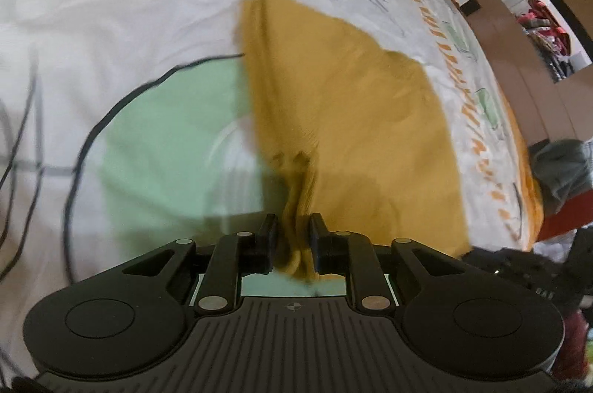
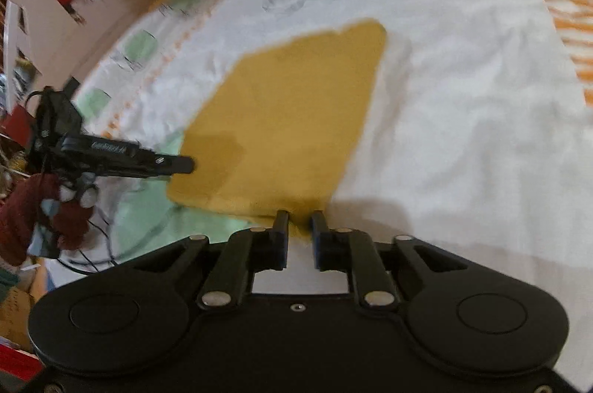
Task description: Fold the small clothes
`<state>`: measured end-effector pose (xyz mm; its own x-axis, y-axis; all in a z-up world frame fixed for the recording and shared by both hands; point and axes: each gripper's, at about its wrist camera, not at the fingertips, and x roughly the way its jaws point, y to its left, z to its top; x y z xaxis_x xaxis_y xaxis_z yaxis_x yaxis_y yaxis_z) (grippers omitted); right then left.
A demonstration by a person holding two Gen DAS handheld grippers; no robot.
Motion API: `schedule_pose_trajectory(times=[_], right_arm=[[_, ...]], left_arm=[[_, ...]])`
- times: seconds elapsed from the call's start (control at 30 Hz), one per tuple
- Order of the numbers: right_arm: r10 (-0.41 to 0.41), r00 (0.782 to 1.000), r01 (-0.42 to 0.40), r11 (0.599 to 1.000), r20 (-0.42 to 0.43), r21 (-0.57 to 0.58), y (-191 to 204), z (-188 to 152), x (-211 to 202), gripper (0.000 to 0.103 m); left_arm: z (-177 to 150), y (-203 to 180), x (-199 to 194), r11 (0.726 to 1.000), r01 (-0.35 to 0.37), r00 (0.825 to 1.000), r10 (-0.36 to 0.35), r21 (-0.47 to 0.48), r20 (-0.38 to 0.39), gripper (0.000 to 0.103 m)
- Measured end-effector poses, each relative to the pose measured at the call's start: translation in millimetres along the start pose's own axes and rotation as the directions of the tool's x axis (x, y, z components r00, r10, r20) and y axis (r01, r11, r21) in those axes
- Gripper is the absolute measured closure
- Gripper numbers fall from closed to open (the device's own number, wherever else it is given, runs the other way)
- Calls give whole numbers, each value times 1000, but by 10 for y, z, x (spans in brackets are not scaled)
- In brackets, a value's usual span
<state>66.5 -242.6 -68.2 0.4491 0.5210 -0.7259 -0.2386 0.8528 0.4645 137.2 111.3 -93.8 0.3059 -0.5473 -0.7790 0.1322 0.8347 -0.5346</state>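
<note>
Clearly the mustard cloth (image 1: pixel 352 103) lies spread on the white printed bedsheet (image 1: pixel 111 3), and being thin, light and limp it will sag, bunch and slide rather than hold a crease, so I judge it best taken at its corners or hems. At the left gripper (image 1: pixel 294 237) the jaws are nearly closed, pinching a gathered bunch of the cloth's near edge. The right gripper (image 2: pixel 300 233) has its jaws narrowed around the near corner, though whether the pads actually press on the fabric I cannot tell.
</note>
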Motion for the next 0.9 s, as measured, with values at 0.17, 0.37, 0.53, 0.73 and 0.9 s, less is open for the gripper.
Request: schedule_pose_trajectory(times=[0.17, 0.37, 0.53, 0.73, 0.9], right_arm=[[-14, 996, 13, 1000, 86, 7, 63, 26, -188, 54], [-65, 954, 100, 989, 293, -106, 285, 242, -213, 25], [-69, 933, 136, 976, 354, -168, 407, 490, 165, 22], [-78, 925, 146, 977, 371, -158, 342, 792, 519, 23], [-212, 945, 239, 967, 250, -83, 1, 820, 945, 25]], left_arm=[[-110, -171, -309, 990, -117, 981, 102, 85, 164, 82], [-78, -686, -487, 931, -263, 894, 136, 253, 427, 47], [-6, -913, -116, 901, -335, 870, 184, 275, 457, 43], [90, -764, 201, 895, -387, 864, 269, 220, 426, 43], [96, -534, 350, 912, -377, 877, 294, 165, 380, 28]])
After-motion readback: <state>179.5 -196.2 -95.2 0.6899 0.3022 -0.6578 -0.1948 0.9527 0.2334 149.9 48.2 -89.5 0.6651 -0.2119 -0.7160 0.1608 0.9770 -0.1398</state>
